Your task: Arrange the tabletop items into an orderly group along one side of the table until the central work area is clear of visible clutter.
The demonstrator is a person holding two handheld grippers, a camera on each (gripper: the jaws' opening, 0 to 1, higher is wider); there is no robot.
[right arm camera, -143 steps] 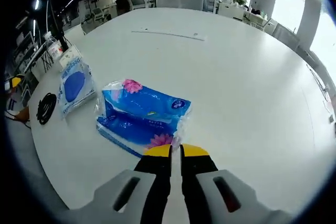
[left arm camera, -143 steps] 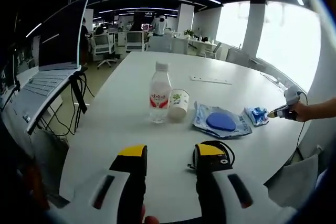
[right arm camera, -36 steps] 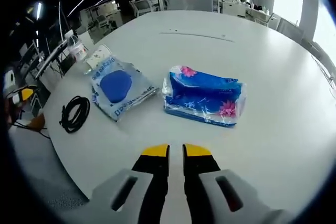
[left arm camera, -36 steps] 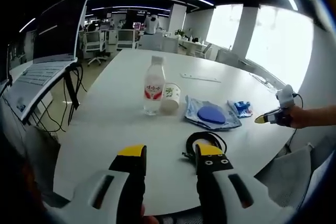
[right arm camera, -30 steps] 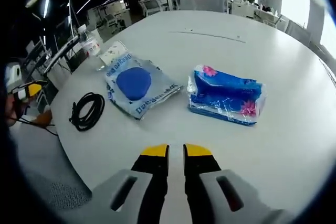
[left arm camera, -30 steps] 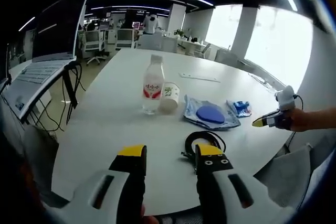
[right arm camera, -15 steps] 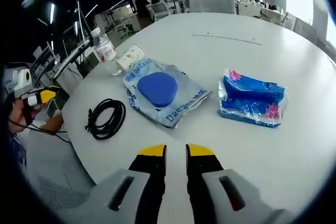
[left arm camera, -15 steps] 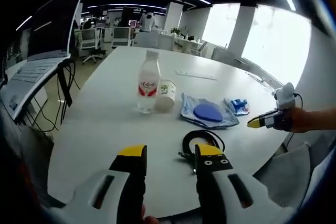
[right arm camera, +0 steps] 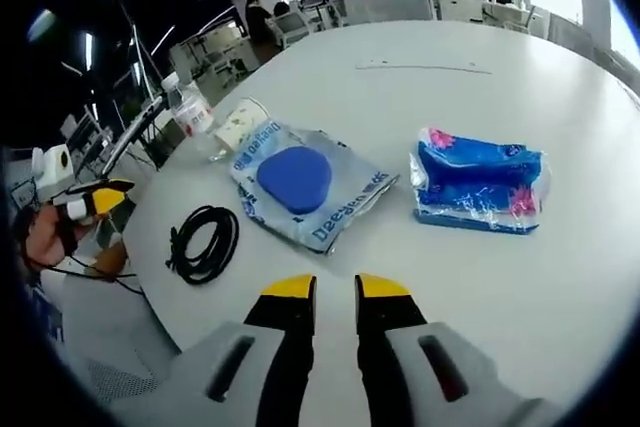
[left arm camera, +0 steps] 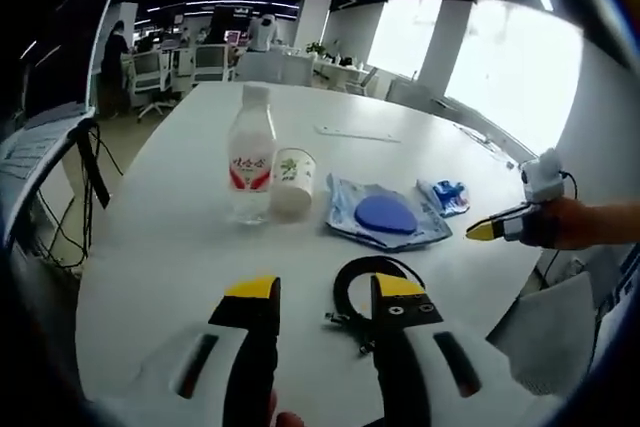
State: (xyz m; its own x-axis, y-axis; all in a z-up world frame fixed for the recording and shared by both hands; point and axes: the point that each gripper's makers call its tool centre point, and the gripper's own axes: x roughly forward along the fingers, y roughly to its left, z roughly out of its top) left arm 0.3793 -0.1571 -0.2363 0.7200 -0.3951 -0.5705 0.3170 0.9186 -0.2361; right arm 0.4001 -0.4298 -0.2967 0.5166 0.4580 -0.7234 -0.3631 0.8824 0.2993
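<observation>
On the white round table (left arm camera: 180, 247) stand a clear water bottle (left arm camera: 250, 167) with a red label and a paper cup (left arm camera: 292, 182) beside it. Right of them lie a flat packet with a blue disc (left arm camera: 383, 217) and a blue tissue pack (left arm camera: 447, 194). A black coiled cable (left arm camera: 362, 287) lies just ahead of my left gripper (left arm camera: 322, 297), which is open and holds nothing. My right gripper (right arm camera: 335, 292) is open by a narrow gap, short of the packet (right arm camera: 305, 187), with the tissue pack (right arm camera: 478, 187) to its right and the cable (right arm camera: 205, 242) to its left.
A thin pale strip (right arm camera: 425, 67) lies far across the table. A laptop on a stand (left arm camera: 30, 137) with hanging wires sits off the table's left side. A hand holds the right gripper (left arm camera: 500, 230) at the table's right edge. Office chairs and desks fill the background.
The left gripper has come closer to the cable and bottle. The right gripper let go of the tissue pack, drew back and swung left; its jaws have parted slightly.
</observation>
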